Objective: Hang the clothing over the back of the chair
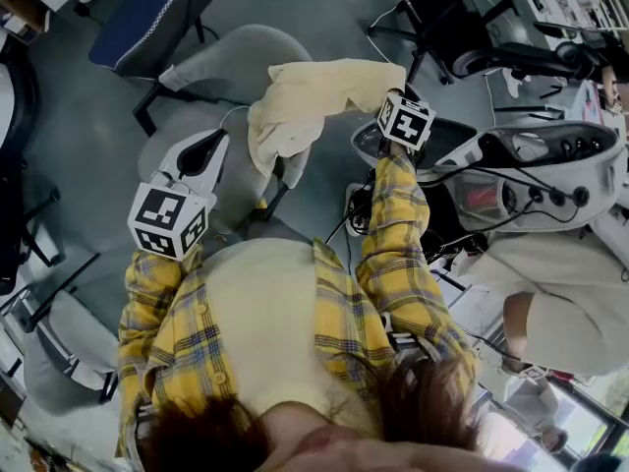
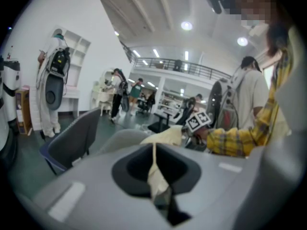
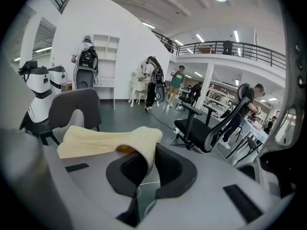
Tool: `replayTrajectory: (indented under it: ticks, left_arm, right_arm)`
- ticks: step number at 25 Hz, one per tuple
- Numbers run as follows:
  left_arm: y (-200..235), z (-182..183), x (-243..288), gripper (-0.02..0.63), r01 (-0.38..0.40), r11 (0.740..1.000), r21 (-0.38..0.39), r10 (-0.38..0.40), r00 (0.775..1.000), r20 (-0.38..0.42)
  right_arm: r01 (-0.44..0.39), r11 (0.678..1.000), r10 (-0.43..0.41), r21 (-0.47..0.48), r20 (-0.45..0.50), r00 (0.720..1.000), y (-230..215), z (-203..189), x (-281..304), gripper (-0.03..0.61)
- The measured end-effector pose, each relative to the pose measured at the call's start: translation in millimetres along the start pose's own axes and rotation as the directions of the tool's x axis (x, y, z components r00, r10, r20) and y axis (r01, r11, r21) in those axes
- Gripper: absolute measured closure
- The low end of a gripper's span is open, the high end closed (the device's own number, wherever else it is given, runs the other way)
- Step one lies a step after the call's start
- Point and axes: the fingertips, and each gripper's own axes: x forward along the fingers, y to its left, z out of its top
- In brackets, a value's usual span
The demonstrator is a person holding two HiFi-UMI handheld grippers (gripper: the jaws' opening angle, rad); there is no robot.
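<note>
- The pale yellow fabric garment (image 1: 319,94) is held up in the air between the two grippers, above the light grey padded chair (image 1: 234,59). It stretches from the chair's back edge toward the person.
- One end of the garment droops in a loose fold over the chair's seat edge. Whether it touches the chair cannot be told.
- The left gripper (image 1: 218,138) has its jaws pressed together on a thin strip of the garment (image 2: 165,135). In the left gripper view the strip runs up from the left gripper (image 2: 154,169) to the bunched fabric.
- The right gripper (image 1: 393,94) has its jaws almost together, with an edge of the garment (image 3: 103,140) pinched between the black ribbed pads (image 3: 128,169). In the right gripper view the fabric spreads flat to the left of the right gripper (image 3: 148,170).
- A yellow plaid sleeve (image 1: 398,234) runs up to the right gripper.
- The light grey padded chair (image 3: 76,120) shows just behind the fabric's far corner.
- A dark blue chair (image 1: 147,16) stands beyond the grey one, well apart from it.
- A black mesh office chair (image 3: 206,128) stands on the floor to the right.
- A white open shelf unit (image 3: 106,56) stands against the far wall. What is in its compartments is too small to make out.
</note>
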Motion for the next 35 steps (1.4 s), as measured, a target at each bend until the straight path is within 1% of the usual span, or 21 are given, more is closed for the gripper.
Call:
replayTrajectory:
  ticks: [3, 7, 18, 20, 23, 25, 31, 35]
  left_arm:
    - [-1.0, -0.9, 0.0, 0.606, 0.003, 1.0, 0.0, -0.003, 1.0, -0.004]
    - [-0.9, -2.2, -0.6, 0.606, 0.004, 1.0, 0.001, -0.004, 1.0, -0.007]
    - [-8.3, -8.2, 0.2, 0.606, 0.032, 0.999, 0.008, -0.032, 0.999, -0.014]
    - [-9.3, -10.4, 0.2, 0.606, 0.039, 0.999, 0.008, -0.039, 0.999, -0.018]
    - [-10.7, -14.0, 0.6, 0.606, 0.049, 0.999, 0.012, -0.048, 0.999, -0.021]
    - [-12.2, -15.0, 1.7, 0.606, 0.055, 0.998, 0.015, -0.055, 0.998, -0.023]
    - [-17.5, -18.1, 0.6, 0.606, 0.075, 0.997, 0.024, -0.074, 0.997, -0.021]
    - [-18.2, -17.4, -4.4, 0.606, 0.073, 0.997, 0.029, -0.073, 0.997, -0.011]
  right_arm:
    - [-0.017, 1.0, 0.017, 0.004, -0.043, 0.999, 5.4, -17.7, 1.9, 0.557]
    - [-0.034, 0.999, 0.035, 0.015, -0.07, 0.997, 13.6, -34.0, -0.9, 0.557]
    - [-0.08, 0.996, 0.082, 0.026, -0.097, 0.992, 37.5, -67.4, -21.7, 0.555]
    - [-0.092, 0.995, 0.095, 0.031, -0.104, 0.99, 42.3, -74.7, -26.4, 0.535]
    - [-0.125, 0.991, 0.129, 0.039, -0.124, 0.984, 52.8, -87.2, -32.8, 0.454]
    - [-0.138, 0.99, 0.142, 0.038, -0.132, 0.981, 58.2, -94.0, -38.2, 0.446]
    - [-0.18, 0.983, 0.184, 0.048, -0.119, 0.976, 77.3, -105.4, -62.8, 0.443]
    - [-0.222, 0.972, 0.227, 0.081, -0.06, 0.972, 95.3, -98.7, -83.6, 0.445]
